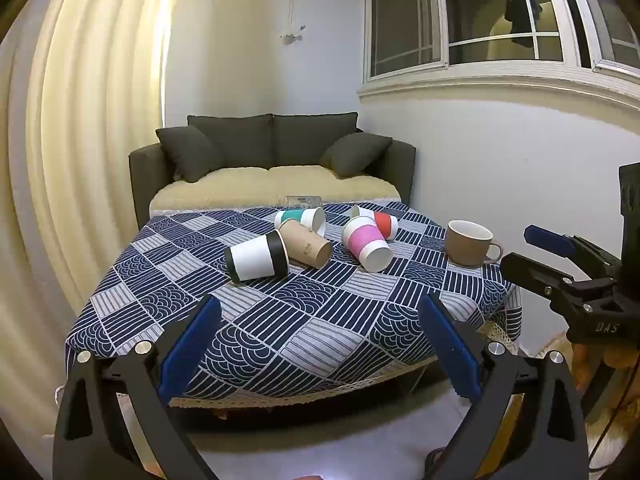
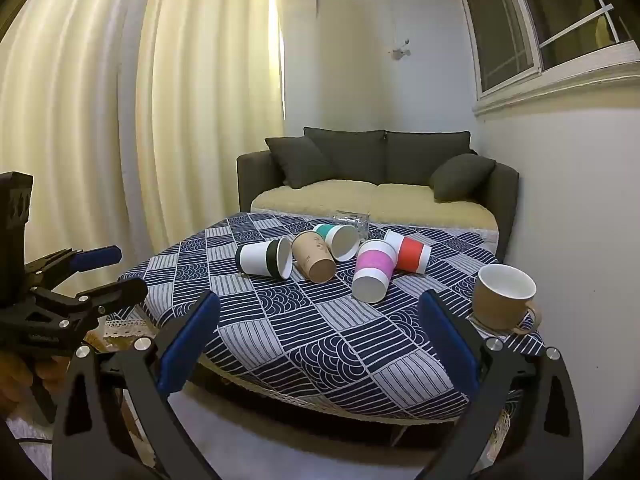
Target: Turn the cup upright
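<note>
Several paper cups lie on their sides on the blue patterned tablecloth (image 1: 304, 320): a black-and-white cup (image 1: 256, 261), a brown cup (image 1: 306, 246), a teal cup (image 1: 302, 218), a pink cup (image 1: 366, 246) and a red cup (image 1: 380, 222). They also show in the right wrist view, black-and-white (image 2: 264, 258), brown (image 2: 314, 260), teal (image 2: 338, 240), pink (image 2: 372, 270), red (image 2: 408, 254). A brown mug (image 1: 470, 242) (image 2: 504, 296) stands upright at the right. My left gripper (image 1: 320, 340) is open and empty before the table's near edge. My right gripper (image 2: 320, 340) is open and empty too.
A clear glass (image 1: 303, 201) lies at the table's far edge. A dark sofa (image 1: 272, 160) with cushions stands behind the table. Curtains (image 1: 80, 160) hang at the left, a wall (image 1: 500, 160) with a window at the right. The right gripper (image 1: 560, 264) shows beside the table's right corner.
</note>
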Motion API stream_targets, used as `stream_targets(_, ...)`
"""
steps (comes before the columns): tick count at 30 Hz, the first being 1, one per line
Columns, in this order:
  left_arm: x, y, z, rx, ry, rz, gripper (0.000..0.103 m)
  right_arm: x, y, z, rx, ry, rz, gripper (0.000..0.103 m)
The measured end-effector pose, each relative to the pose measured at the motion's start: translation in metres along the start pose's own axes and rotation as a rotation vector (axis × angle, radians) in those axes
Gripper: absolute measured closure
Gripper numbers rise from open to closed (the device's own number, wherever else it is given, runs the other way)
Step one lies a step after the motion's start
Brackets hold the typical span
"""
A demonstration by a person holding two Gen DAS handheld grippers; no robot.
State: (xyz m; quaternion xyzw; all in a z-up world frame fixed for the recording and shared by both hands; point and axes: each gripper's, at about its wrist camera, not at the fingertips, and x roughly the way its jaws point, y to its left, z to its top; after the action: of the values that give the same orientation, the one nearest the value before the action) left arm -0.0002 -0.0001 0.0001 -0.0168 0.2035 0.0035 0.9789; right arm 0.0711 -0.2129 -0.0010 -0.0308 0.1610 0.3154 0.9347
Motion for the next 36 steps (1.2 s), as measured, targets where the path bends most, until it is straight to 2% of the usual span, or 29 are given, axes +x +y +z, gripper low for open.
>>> stream_targets(36,0.0007,-0.0027,0.0003,-0.006,0.009,-0.001,0.007,0.0026,-0.0009,-0.0020,0.000,0.019,-0.004,0.005)
